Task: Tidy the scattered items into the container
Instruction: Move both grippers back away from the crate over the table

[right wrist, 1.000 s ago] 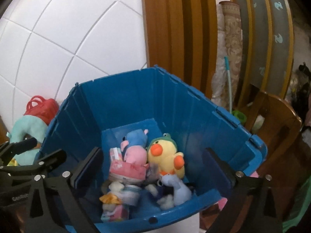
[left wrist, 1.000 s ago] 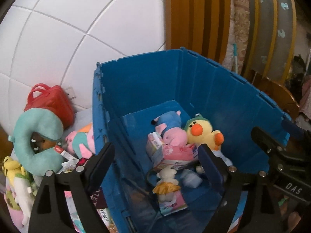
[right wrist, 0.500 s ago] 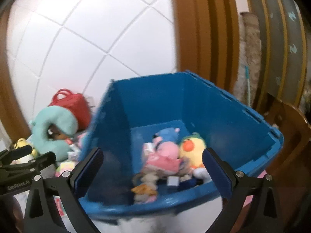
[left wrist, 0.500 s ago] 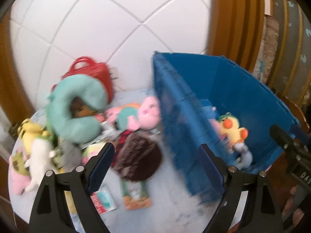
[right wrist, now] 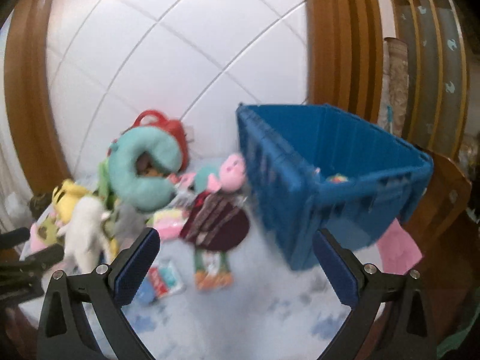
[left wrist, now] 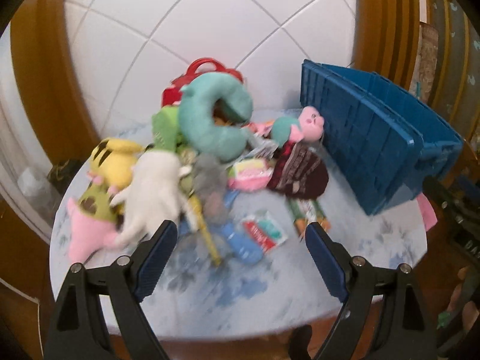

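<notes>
White-tiled wall is backing the counter [left wrist: 228, 288], where both grippers [left wrist: 240, 249] [right wrist: 237, 258], jaws open and empty, are facing scattered toys [left wrist: 156, 186] beside the blue bin [right wrist: 330, 168]; next move probably needs one chosen.

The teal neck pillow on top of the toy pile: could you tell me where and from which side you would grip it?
Probably across one arm of the teal neck pillow, coming from above. It sits propped atop the pile, its curved tube exposed, and the left gripper is open and empty. Its arm beside the pink plush looks free of the other toys.
</notes>
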